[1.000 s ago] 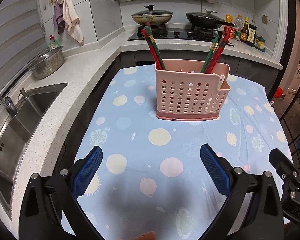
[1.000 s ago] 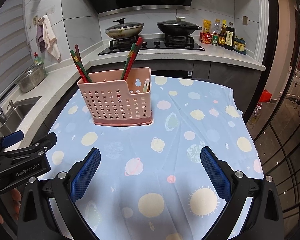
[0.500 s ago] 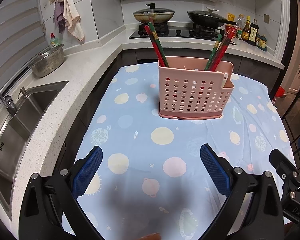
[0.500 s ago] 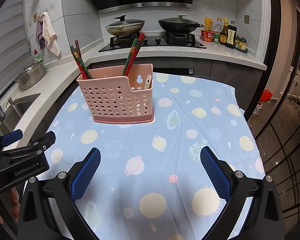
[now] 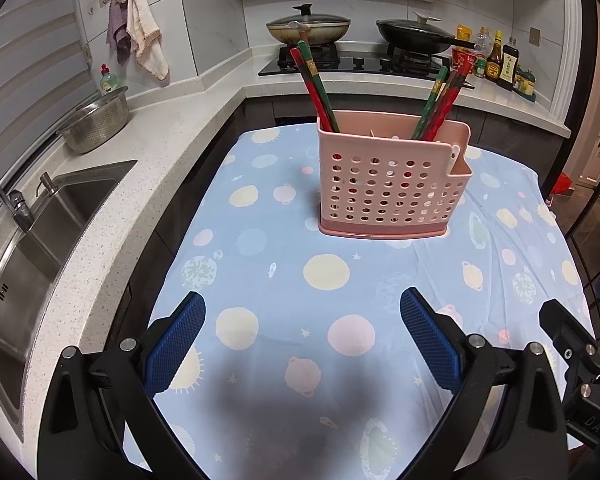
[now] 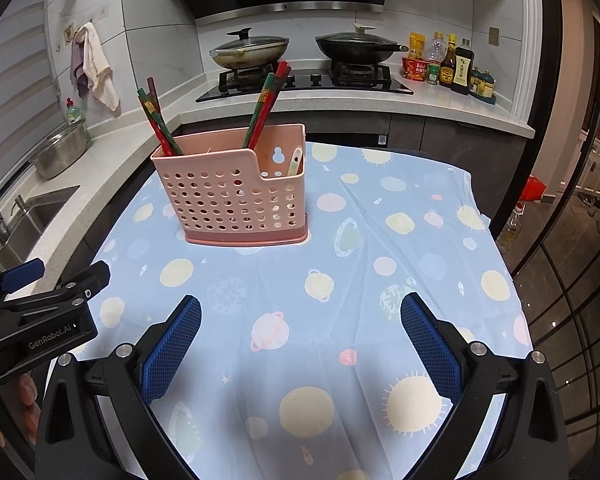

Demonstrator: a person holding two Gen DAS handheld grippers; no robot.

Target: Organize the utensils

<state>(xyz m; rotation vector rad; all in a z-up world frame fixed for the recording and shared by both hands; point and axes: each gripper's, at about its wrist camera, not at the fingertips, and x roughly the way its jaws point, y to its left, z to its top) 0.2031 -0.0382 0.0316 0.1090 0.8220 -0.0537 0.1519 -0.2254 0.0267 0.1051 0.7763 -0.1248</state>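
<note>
Currently, scanning left to right: steel sink set in the white counter, a metal colander behind it, and a towel hanging on the wall above. Left gripper hovers over the near part of the tablecloth, blue pads spread wide, nothing between them. Mid-table, well apart from both grippers, stands the pink perforated utensil holder, upright on the cloth. One bunch of red-and-green chopsticks leans left out of its left end; a second bunch of chopsticks leans right from nearer the middle. In the lower right-end compartment a pale utensil handle pokes up; can't tell what kind of utensil. Right gripper sits beside the left one at the near edge, pads also wide apart and empty. Fingers of a hand show under the left gripper's body in the right wrist view. Back counter: two lidded woks on the hob, then a row of sauce bottles at far right.
</note>
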